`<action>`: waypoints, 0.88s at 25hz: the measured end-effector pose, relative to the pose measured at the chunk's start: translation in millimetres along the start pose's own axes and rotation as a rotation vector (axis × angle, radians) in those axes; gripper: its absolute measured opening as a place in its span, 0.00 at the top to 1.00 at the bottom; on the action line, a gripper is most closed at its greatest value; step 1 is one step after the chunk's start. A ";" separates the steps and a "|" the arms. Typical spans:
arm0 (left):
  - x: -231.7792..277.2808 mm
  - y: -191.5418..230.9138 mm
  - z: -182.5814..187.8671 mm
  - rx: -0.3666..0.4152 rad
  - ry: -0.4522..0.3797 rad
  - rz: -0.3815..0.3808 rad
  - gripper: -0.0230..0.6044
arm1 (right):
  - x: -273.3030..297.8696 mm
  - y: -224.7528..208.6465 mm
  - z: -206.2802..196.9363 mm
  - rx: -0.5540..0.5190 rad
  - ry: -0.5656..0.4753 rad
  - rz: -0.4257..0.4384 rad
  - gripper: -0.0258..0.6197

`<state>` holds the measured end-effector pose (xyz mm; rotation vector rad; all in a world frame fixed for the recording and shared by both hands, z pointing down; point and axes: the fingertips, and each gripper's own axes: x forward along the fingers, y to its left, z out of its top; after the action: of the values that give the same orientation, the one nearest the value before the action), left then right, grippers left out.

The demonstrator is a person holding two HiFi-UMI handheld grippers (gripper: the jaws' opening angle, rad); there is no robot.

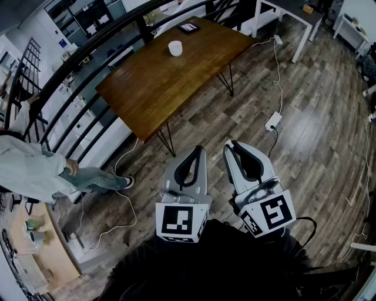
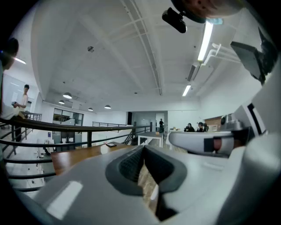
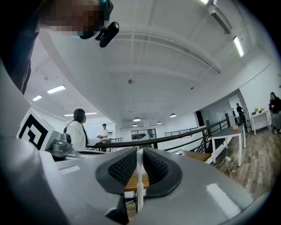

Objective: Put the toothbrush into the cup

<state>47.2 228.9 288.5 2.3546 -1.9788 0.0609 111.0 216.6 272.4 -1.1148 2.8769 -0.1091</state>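
Note:
A white cup (image 1: 175, 48) stands on the far part of the brown wooden table (image 1: 158, 82), well ahead of both grippers. In the left gripper view the cup (image 2: 104, 149) shows small on the table top. My two grippers are held close to my body, side by side and level, over the wood floor. The left gripper (image 1: 198, 149) is shut with nothing in it; only floor shows through the gap behind its tips (image 2: 143, 148). The right gripper (image 1: 232, 144) is shut on a slim white toothbrush (image 3: 139, 184), which stands upright between its pads.
A dark tablet (image 1: 189, 27) lies on the table beyond the cup. A black railing (image 1: 88, 59) runs behind the table. A person in a pale top (image 1: 35, 170) stands at the left. A power strip (image 1: 273, 121) and cables lie on the floor; a white desk (image 1: 294, 12) stands far right.

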 end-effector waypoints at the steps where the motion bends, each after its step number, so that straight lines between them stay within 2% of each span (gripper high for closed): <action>1: 3.7 6.0 1.1 -0.008 0.001 -0.006 0.95 | 7.3 1.4 0.7 -0.005 0.000 -0.001 0.89; 10: 31.1 50.7 17.3 -0.029 -0.036 -0.074 0.95 | 55.2 16.1 19.4 -0.055 -0.027 -0.043 0.89; 22: 77.0 48.6 4.9 -0.024 -0.012 -0.147 0.95 | 77.4 -22.1 11.6 -0.044 -0.024 -0.113 0.89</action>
<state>12.6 144.6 290.3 2.4824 -1.7946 0.0157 69.6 147.7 260.9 -1.2769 2.8077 -0.0365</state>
